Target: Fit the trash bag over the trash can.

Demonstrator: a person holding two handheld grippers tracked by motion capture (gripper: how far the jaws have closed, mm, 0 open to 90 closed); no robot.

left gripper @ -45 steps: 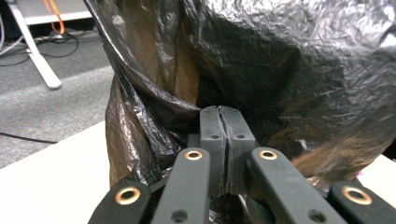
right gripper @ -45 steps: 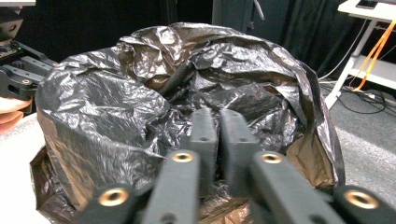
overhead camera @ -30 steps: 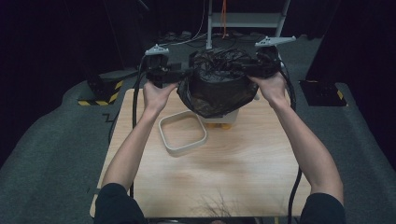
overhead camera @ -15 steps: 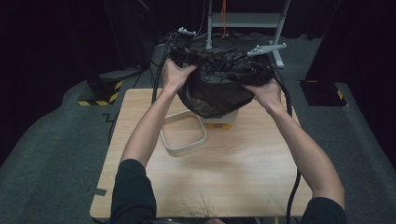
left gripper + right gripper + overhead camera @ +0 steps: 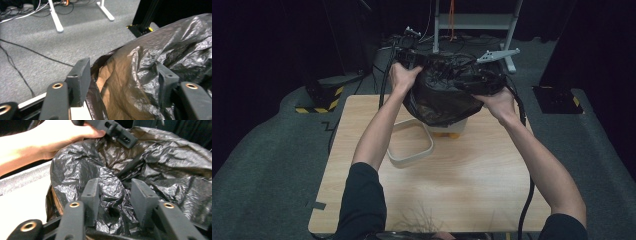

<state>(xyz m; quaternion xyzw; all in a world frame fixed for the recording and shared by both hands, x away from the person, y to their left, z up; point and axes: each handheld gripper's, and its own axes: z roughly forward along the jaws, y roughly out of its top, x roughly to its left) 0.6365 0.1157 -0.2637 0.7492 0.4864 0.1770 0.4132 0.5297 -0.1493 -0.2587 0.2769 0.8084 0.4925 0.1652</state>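
Note:
A crumpled black bag (image 5: 447, 95) hangs over a white and orange container (image 5: 452, 131) at the table's far side. My left gripper (image 5: 419, 59) is at the bag's far left top. In its own view the left gripper (image 5: 122, 72) has a fold of the black bag (image 5: 150, 62) filling the gap between its jaws, which have just closed a little onto it. My right gripper (image 5: 469, 82) is at the bag's right side. In its own view the right gripper (image 5: 116, 187) has just been opening, with bunched bag film (image 5: 112, 185) lying loose between its pads.
A beige rounded ring (image 5: 409, 160) lies on the wooden table (image 5: 462, 195) just left of the container. White frame legs (image 5: 512, 30), cables and a yellow-black striped base (image 5: 319, 95) stand on the grey floor behind. The person's hand (image 5: 50, 142) and the left gripper cross the right gripper view's top.
The left hand has swung from the bag's left side round to its far side, drawing the bag's edge with it. The right hand has stayed at the right side.

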